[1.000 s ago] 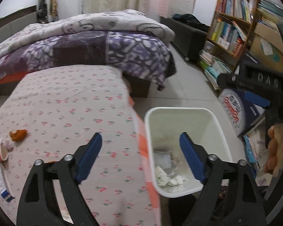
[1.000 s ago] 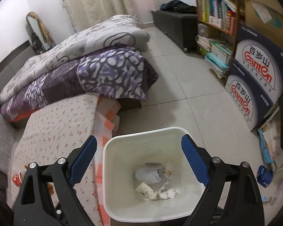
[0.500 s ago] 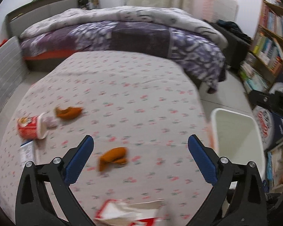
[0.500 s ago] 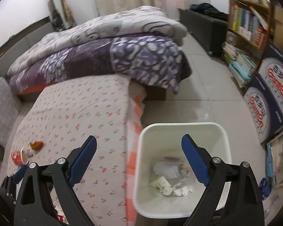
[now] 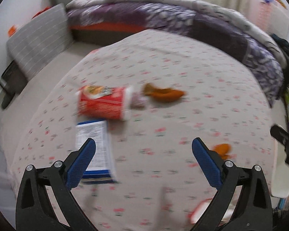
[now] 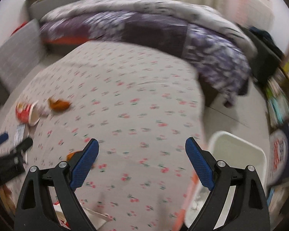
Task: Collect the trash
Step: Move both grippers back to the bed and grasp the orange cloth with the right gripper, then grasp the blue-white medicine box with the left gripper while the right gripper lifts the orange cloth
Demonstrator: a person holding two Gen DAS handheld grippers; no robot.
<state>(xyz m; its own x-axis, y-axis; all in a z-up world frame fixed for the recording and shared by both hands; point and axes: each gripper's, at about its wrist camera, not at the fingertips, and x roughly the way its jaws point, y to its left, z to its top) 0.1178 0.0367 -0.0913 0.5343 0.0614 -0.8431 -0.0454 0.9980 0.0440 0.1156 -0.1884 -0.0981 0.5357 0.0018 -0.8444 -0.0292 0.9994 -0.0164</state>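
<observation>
Both views look down over the floral-sheeted bed, with trash scattered on it. The left gripper has just been opening; its fingers now stand wide apart with nothing between them. Beyond them at about eleven o'clock lies a red paper cup on its side, long axis running nine to three, mouth toward three. A blue-and-white box lies just past the left finger, an orange peel at twelve. The right gripper is likewise spread and empty; the white bin sits at its three o'clock. The left hand looks nearer the cup.
</observation>
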